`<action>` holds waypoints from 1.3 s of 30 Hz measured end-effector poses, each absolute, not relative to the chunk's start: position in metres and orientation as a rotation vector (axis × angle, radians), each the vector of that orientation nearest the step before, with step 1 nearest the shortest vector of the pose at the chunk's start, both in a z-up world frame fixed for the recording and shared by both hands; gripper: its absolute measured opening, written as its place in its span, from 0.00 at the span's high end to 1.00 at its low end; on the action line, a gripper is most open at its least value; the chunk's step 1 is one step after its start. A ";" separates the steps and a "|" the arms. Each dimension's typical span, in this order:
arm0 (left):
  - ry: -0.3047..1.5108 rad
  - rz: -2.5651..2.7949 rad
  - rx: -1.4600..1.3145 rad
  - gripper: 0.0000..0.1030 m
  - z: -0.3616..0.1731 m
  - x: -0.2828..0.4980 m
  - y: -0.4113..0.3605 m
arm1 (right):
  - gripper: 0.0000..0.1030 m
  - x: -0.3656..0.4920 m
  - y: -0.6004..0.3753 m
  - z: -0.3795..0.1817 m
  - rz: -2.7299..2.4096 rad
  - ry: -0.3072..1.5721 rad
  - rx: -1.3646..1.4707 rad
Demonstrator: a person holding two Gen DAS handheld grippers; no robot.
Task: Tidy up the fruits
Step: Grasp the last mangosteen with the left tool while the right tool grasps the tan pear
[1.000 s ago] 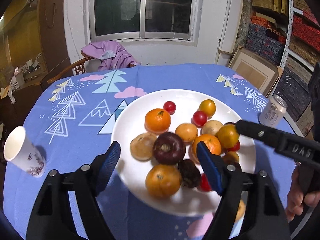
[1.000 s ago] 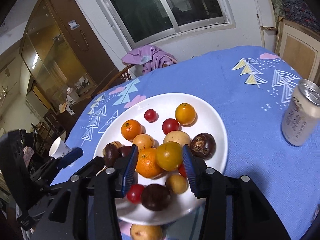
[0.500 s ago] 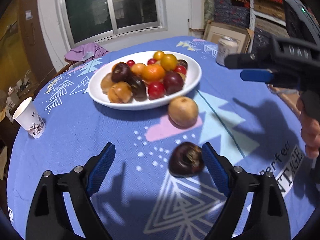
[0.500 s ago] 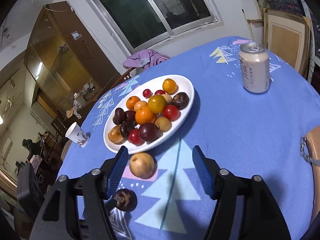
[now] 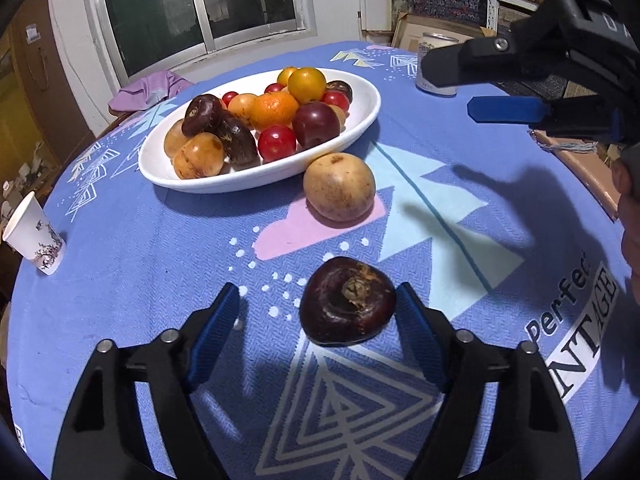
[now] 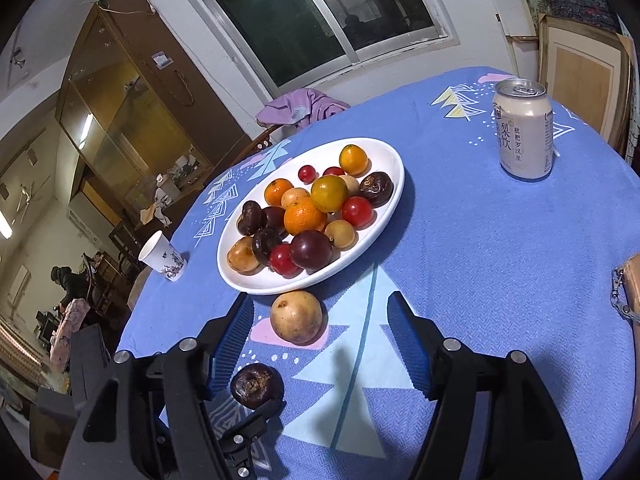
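Right wrist view: blue patterned tablecloth [image 6: 500, 264], dark window [image 6: 320, 12], both grippers' fingers apart, the left closing.

1. Can [image 5: 436, 62]: in the left wrist view, mostly hidden behind the right gripper's [image 5: 446, 88] upper finger; label unreadable there.
2. Plate [image 6: 394, 168]: fruit low in the pile partly covered by fruit above.
3. Hand [image 5: 630, 216]: cut off at the right edge.
4. Left gripper [image 6: 276, 402]: only one fingertip visible beside the right gripper's near finger.
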State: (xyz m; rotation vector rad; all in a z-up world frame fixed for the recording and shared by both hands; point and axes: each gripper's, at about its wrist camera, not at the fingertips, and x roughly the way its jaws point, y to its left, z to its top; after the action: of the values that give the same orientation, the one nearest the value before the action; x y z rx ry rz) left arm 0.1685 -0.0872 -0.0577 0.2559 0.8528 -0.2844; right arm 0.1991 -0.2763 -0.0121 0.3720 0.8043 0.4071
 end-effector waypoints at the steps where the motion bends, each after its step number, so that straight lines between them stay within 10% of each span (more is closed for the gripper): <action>1: 0.853 -0.289 0.256 0.34 -0.058 0.169 -0.087 | 0.32 0.199 -0.275 -0.012 0.407 0.805 0.371; 6: 0.861 -0.328 0.244 0.57 -0.058 0.170 -0.087 | 0.32 0.200 -0.273 -0.014 0.405 0.813 0.363; 29: 0.809 -0.144 0.135 0.57 -0.043 0.173 0.004 | 0.33 0.202 -0.176 -0.041 0.369 0.828 -0.043; 39: 0.806 -0.145 0.131 0.57 -0.043 0.175 0.001 | 0.57 0.214 -0.178 -0.051 0.343 0.861 -0.029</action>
State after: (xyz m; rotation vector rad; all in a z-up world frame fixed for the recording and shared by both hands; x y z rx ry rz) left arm 0.1755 0.0011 -0.0428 0.1315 0.8062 -0.1454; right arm 0.2137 -0.1780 -0.0506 -0.0287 0.8605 0.3431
